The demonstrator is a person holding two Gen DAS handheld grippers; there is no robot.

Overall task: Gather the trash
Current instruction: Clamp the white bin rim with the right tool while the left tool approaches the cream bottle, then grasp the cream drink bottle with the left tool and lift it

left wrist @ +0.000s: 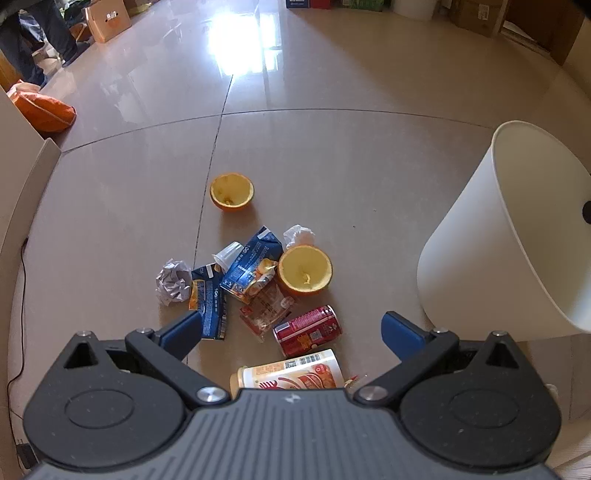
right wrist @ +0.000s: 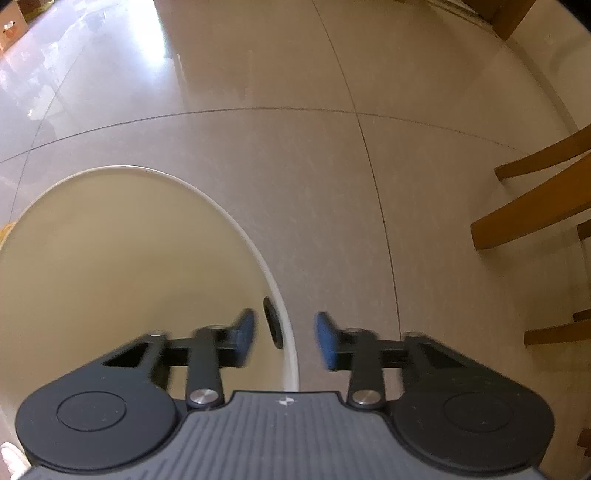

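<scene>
A heap of trash lies on the tiled floor in the left wrist view: two hollow orange halves (left wrist: pixel 232 192) (left wrist: pixel 305 269), two crushed blue cartons (left wrist: pixel 255 258) (left wrist: pixel 210 310), crumpled paper (left wrist: pixel 173 281), a white tissue (left wrist: pixel 298 235), a clear wrapper (left wrist: pixel 266 306), a red can (left wrist: pixel 308 328) and a beige bottle (left wrist: pixel 291 373). My left gripper (left wrist: pixel 290 325) hangs open above the can and bottle, holding nothing. The white bin (left wrist: pixel 491 240) stands to the right. My right gripper (right wrist: pixel 284 332) straddles the bin's rim (right wrist: pixel 255 240), one finger inside and one outside, with a gap on both sides.
An orange bag (left wrist: pixel 44 110), a cardboard box (left wrist: pixel 107 18) and a person's legs (left wrist: pixel 33 37) are at the far left. A black cable (left wrist: pixel 22 295) runs along the left wall. Wooden chair legs (right wrist: pixel 535 206) stand to the right of the bin.
</scene>
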